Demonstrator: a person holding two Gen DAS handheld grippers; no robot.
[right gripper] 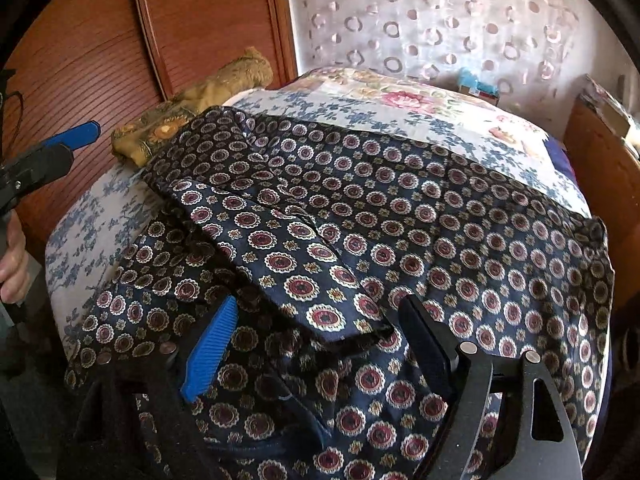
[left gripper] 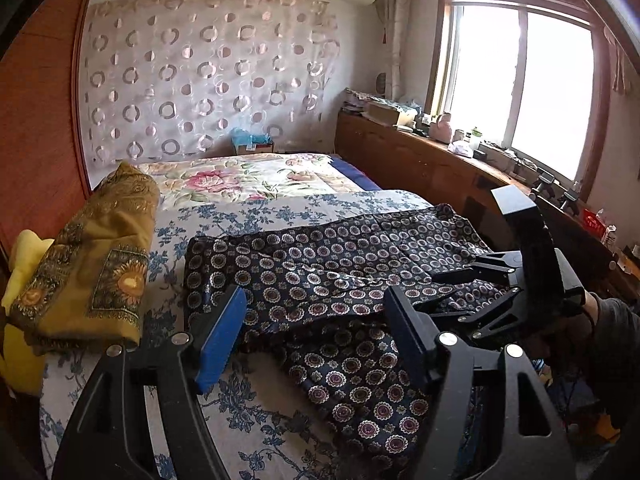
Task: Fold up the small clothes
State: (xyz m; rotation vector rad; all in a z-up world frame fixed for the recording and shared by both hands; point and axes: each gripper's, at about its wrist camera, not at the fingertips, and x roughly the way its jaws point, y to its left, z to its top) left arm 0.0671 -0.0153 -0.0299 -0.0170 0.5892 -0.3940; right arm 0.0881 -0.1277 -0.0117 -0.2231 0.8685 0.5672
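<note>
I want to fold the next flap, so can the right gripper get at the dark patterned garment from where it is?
Probably yes: the right gripper is open directly over the dark patterned garment, nothing between.

from my feed, the patterned garment (right gripper: pixel 400 216) runs off the lower edge of the right wrist view. the yellow item (left gripper: pixel 24 264) sits mostly hidden behind the folded ochre cloth (left gripper: pixel 92 264). sill clutter (left gripper: pixel 460 136) is too small to identify.

No writing, label, brand, number or sign can be read anywhere in either wrist view; the printed fabrics carry only patterns, no lettering.
</note>
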